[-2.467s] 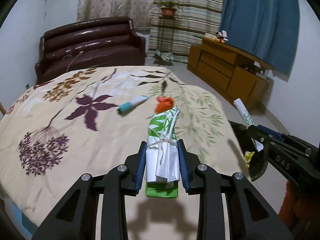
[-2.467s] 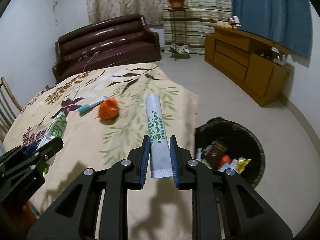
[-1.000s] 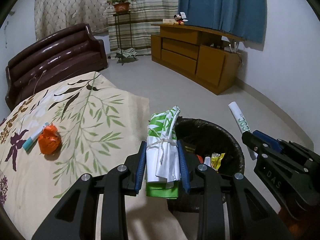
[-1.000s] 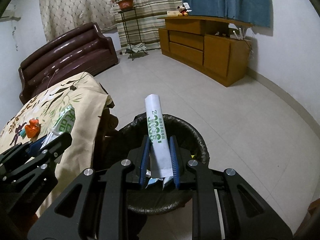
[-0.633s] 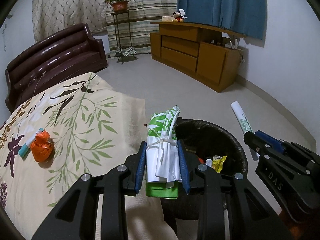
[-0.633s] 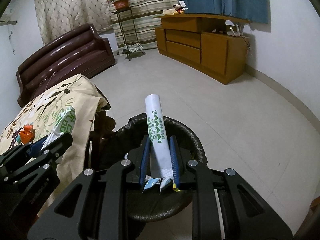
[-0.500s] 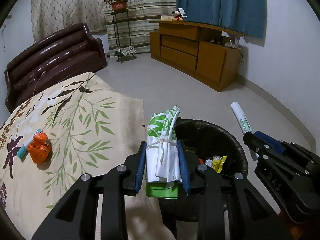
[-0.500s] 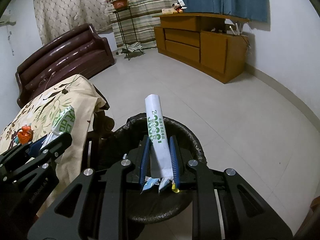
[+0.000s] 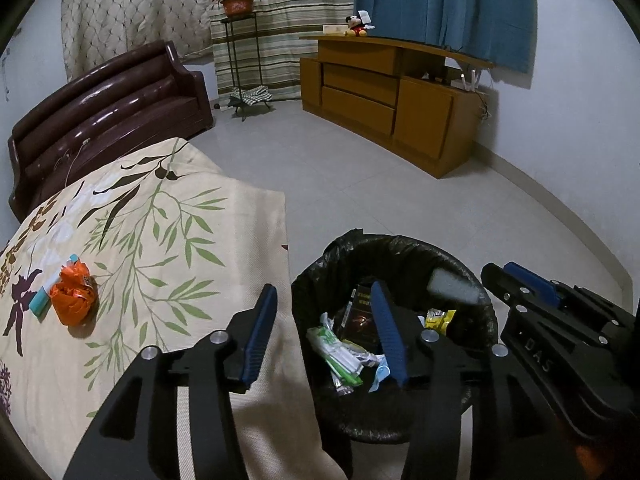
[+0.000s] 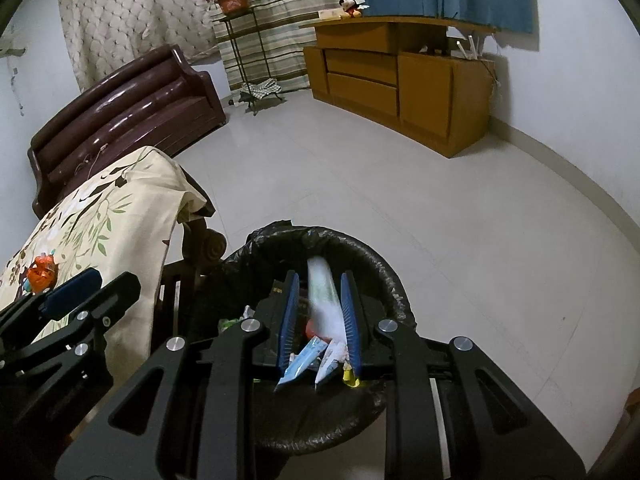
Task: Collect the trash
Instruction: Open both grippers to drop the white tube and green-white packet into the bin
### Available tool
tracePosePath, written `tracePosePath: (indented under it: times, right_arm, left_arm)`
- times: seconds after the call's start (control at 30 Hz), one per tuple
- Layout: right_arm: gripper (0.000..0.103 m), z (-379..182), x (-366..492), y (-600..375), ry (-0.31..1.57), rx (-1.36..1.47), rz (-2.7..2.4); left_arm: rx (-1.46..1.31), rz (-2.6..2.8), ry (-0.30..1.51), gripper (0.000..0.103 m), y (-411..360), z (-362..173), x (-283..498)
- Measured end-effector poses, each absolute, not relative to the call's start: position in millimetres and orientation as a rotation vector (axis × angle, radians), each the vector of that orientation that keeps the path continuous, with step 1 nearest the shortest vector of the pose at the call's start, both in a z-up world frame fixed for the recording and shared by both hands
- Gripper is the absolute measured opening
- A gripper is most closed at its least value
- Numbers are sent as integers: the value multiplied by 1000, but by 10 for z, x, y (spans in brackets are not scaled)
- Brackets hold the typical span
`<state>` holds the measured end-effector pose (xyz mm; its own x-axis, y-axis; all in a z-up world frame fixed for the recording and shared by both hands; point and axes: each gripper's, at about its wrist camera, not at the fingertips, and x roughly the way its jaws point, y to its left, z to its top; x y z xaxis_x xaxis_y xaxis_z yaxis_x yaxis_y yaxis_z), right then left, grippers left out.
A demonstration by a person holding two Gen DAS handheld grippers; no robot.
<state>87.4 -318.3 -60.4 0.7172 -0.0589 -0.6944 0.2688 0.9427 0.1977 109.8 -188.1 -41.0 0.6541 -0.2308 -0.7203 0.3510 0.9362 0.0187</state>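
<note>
The black-lined trash bin (image 9: pixel 400 248), at lower centre of both views, already holds wrappers. The left hand-held gripper (image 9: pixel 324 336) is opening with nothing between its jaws, and the right hand-held gripper (image 10: pixel 320 312) is opening as a blurred white tube (image 10: pixel 324 292) slips between its jaws into the bin. Left to collect, I judge: the orange wrapper (image 9: pixel 74 298) and the teal-capped tube (image 9: pixel 40 302) on the bed (image 9: pixel 180 220), at the left of the frame.

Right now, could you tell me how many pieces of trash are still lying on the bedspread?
2: a crumpled orange wrapper near the bedspread's left edge, and a teal-tipped tube lying against the wrapper's left side, partly hidden behind it. More may lie outside the view.
</note>
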Motion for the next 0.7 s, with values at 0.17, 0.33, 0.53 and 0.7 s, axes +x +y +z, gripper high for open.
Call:
tracePosePath:
  times: [0.17,0.33,0.53,0.7]
  right_arm:
    - [36,-604,862,-3215,745,309,-200]
    - [45,-607,853,-3235,743,315,-213]
    - [52,-586,818,-3238,738,321,-227]
    - [56,-560,802,-3212,740,315,-231]
  left_arm:
    - [156,-330,792,56,-1871,-404,1101]
    - [147,-332,792,59,-1845,-397,1106]
    - [144,-334,782,63,-1829,-365,1095]
    - [136,-333,764,64,-1756,-301,1055]
